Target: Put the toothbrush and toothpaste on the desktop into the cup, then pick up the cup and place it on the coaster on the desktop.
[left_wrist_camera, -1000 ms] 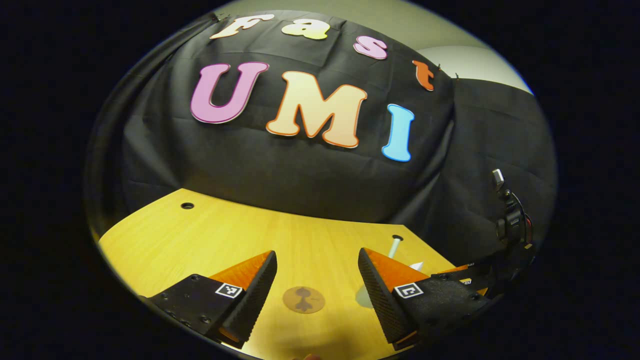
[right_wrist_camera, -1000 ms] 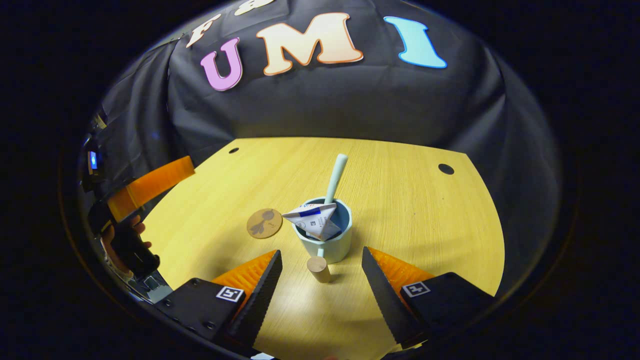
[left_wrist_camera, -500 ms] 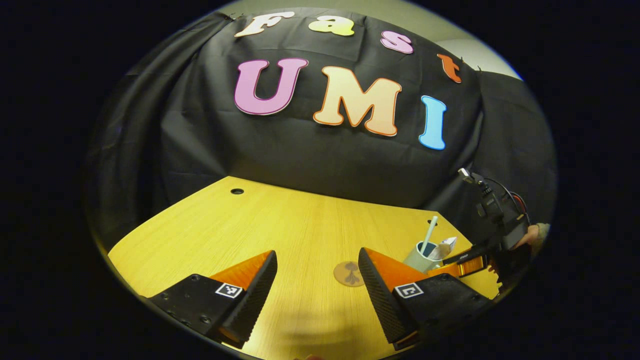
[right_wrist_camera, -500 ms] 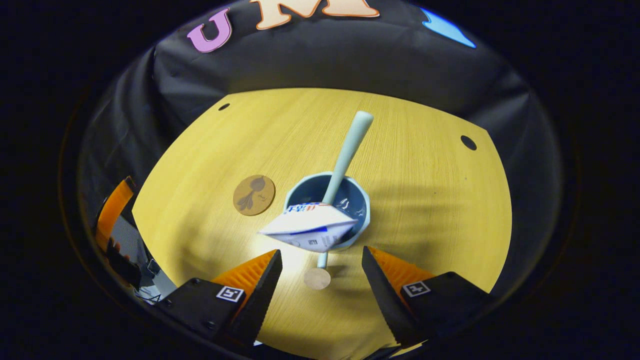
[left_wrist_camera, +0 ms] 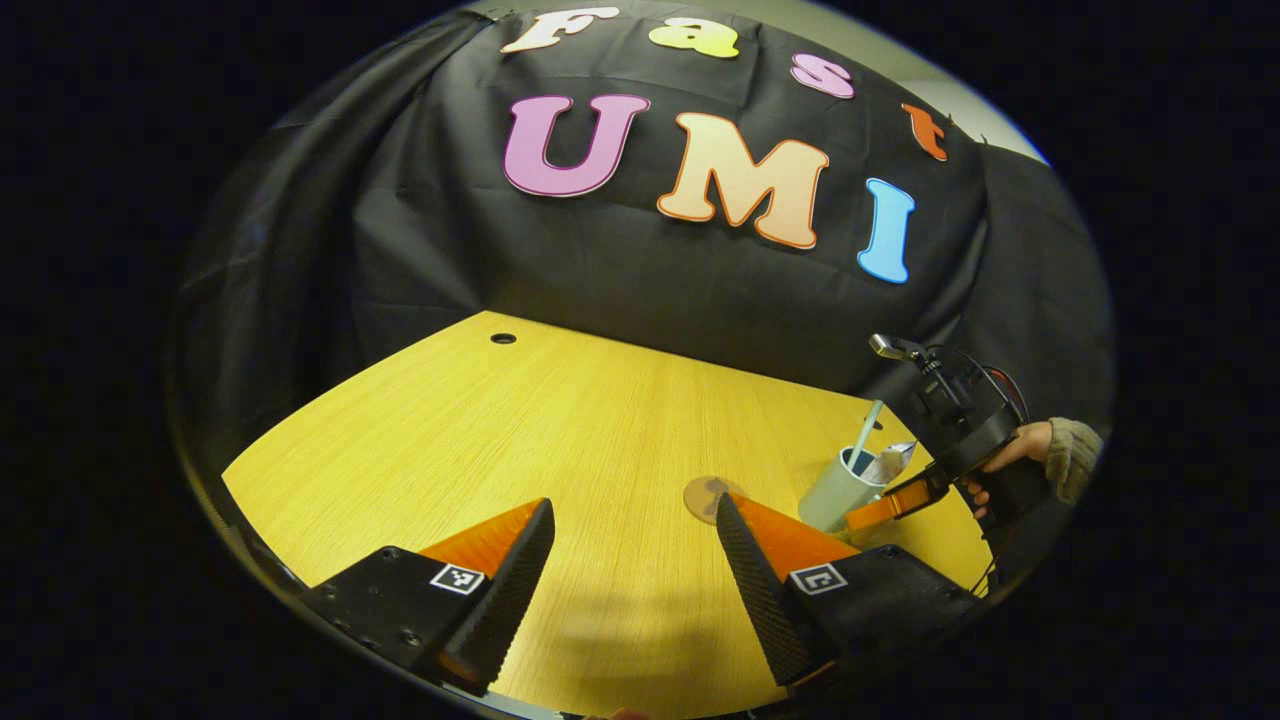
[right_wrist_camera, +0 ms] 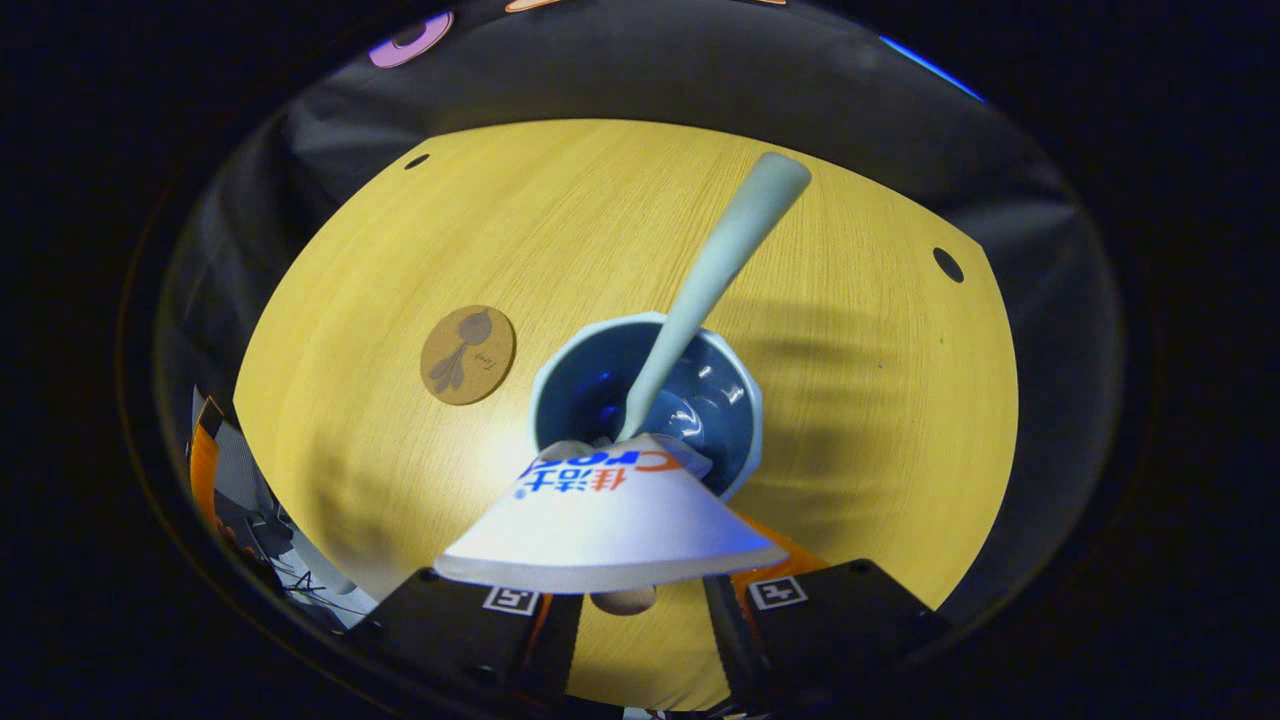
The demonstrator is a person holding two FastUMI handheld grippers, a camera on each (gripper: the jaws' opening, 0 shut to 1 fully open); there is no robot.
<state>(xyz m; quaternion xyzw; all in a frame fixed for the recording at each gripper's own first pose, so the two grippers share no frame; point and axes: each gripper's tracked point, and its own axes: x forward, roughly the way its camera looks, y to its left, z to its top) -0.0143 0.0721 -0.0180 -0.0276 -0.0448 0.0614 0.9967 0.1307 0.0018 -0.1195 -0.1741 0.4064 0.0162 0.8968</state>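
— Between the jaws of your right gripper [right_wrist_camera: 640, 600], what is shown?

— The cup [right_wrist_camera: 590, 395] stands just ahead of them on the desk [right_wrist_camera: 850, 400], its round wooden handle [right_wrist_camera: 622, 601] lying in the gap. Both fingers stand close to either side of the handle. The toothpaste [right_wrist_camera: 610, 530] overhangs their tips, so you cannot tell whether they press. Beyond it, the toothbrush [right_wrist_camera: 720, 260] leans out of the cup, away from the jaws.

— And the coaster [right_wrist_camera: 467, 354]?

— Ahead and left of those jaws, bare, near the cup but apart from it.

— Your left gripper [left_wrist_camera: 633, 505]?

— Jaws wide apart, holding nothing. The coaster lies just past its right fingertip, with the cup farther right. A hand [left_wrist_camera: 1005, 455] holds the right gripper there.
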